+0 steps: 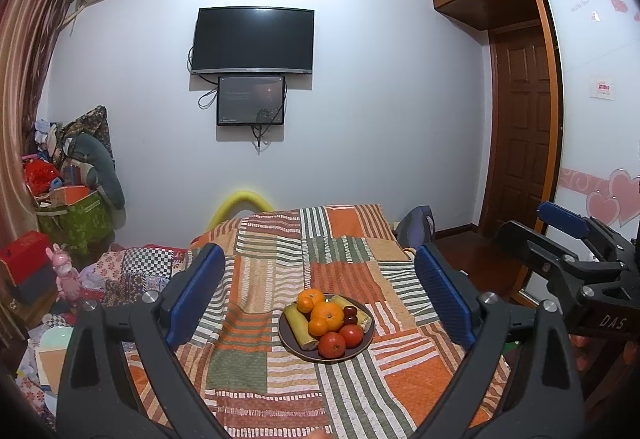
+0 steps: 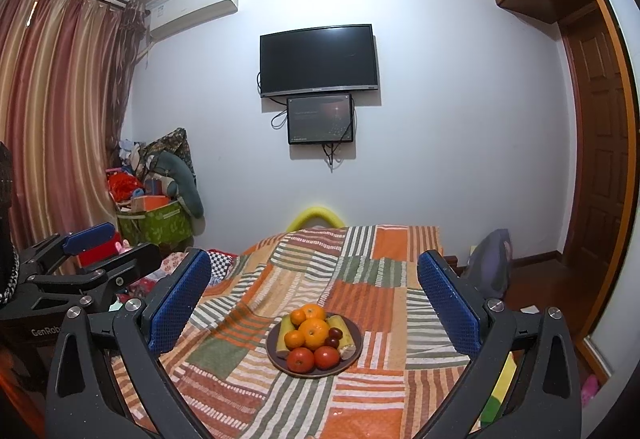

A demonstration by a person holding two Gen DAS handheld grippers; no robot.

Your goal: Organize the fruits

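- Fruits (image 1: 326, 321), all heaped on one dark round plate (image 1: 289, 341) resting on a patchwork striped bedspread (image 1: 280, 391), near the middle of the bed and toward its near end.
- Three oranges (image 1: 327, 315) stacked at the centre and far side, two red tomato-like fruits (image 1: 332, 343) at the near rim, small dark red fruits (image 1: 351, 315) to the right, pale yellow-green stalk pieces (image 1: 299, 325) flanking left and right.
- Piled this way, likely gathered as a single serving; fits either a finished tidy-up or a pile waiting to be sorted out, impossible to say which.
- Left gripper (image 1: 320, 297) spread wide with nothing between its blue pads, hovering above the near end of the bed, framing the plate, probably held back for a clear look.
- Right gripper (image 2: 314, 299) likewise wide apart and empty, aimed at the same plate from slightly further right.
- Left wrist view only: the right gripper from the side at far right, its body marked "DAS", plus a sliding wardrobe door with pink hearts (image 1: 612, 199) on the right wall.
- Right wrist view only: the left gripper from the side at far left, a long striped curtain (image 2: 52, 119) on the left wall, and the right stalk piece's cut end facing near.
- Both views: a wall-mounted television (image 2: 319, 59) on the far wall with a smaller screen under it, and cluttered boxes in the far left corner.
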